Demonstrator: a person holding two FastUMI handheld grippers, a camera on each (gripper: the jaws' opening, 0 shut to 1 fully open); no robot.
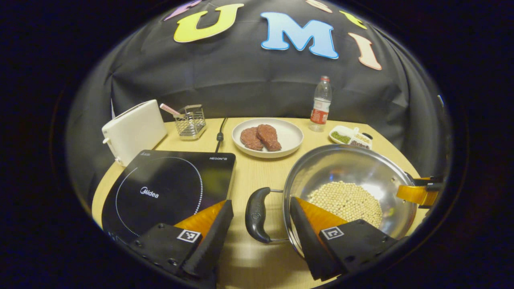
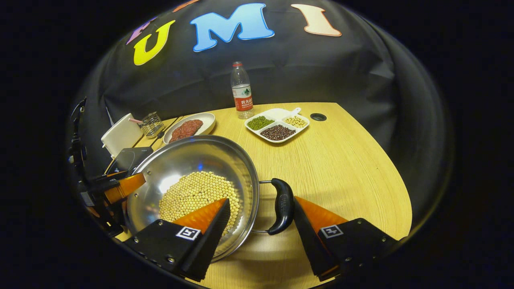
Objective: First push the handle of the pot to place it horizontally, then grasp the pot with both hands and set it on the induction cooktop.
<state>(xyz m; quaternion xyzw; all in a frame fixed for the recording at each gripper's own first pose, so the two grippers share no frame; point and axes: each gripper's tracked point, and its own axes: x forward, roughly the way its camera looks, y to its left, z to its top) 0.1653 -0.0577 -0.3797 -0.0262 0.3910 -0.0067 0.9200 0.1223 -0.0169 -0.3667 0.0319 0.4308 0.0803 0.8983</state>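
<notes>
**Spotter:** While your left gripper stands with its fingers spread wide, the pot's near handle lies between them, apart from both. One finger is over the induction cooktop; the other reaches over the rim of the pot.

**Operator:** And where is the pot itself?

**Spotter:** You have it standing on the wooden table, just beside the cooktop and not on it. Its bottom is covered with pale yellow beans.

**Operator:** What about my right side?

**Spotter:** In the right gripper view your right gripper is parted as well, straddling the other black handle. One finger hangs over the beans inside the pot; the outer one sits right up against the handle, though I cannot tell whether it touches. Nothing is clamped. Both handles lie flat, sticking out level from the rim.

**Operator:** Can you see each gripper from the other side?

**Spotter:** Yes. Your right gripper's tip shows at the pot's far rim in the left gripper view, and your left gripper does the same in the right gripper view.

**Operator:** Anything else around?

**Spotter:** Behind the pot you have a white plate with two pieces of raw meat, a water bottle, and a divided dish of beans. A white toaster and a wire basket stand behind the cooktop.
</notes>
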